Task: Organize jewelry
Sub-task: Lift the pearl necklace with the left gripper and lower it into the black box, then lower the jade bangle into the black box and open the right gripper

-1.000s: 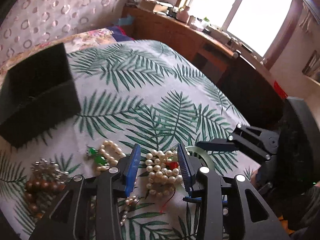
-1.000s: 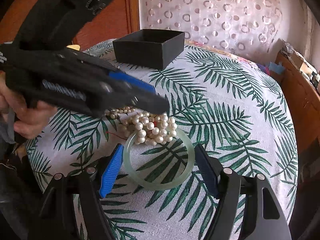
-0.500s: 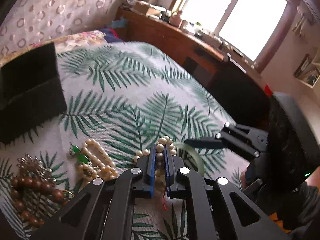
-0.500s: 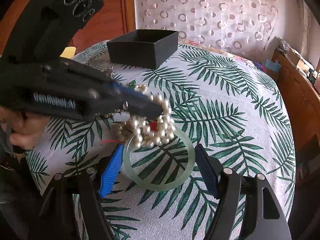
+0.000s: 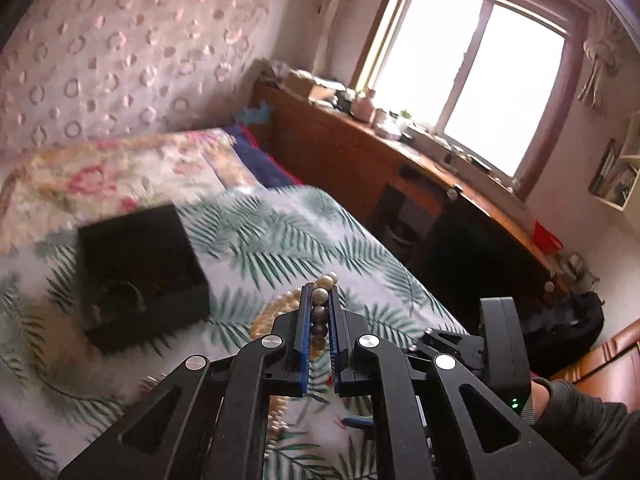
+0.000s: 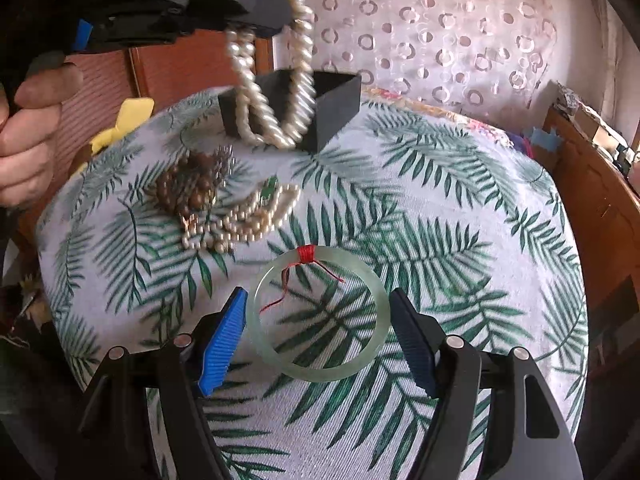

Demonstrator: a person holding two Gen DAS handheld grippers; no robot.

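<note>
The left gripper [image 6: 276, 16] pinches the pearls [image 6: 276, 96] up in the air, near the box [image 6: 336, 100]. The right gripper [image 6: 316, 336] is wide apart around the bangle [image 6: 320, 372] — not grabbing. Brown beads [image 6: 188, 188] and more pearls still lie on the counter [image 6: 460, 240] — most is left.

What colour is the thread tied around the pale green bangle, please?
Red; the thread on the bangle shows best in the right wrist view.

Glossy pearls [image 6: 276, 92]; a smooth, translucent bangle [image 6: 322, 316] bound with red thread; matt black box [image 6: 332, 104] — all over a woven, leaf-printed cloth [image 6: 440, 208]. Ribbed blue pads [image 6: 222, 344] — matt plastic.
</note>
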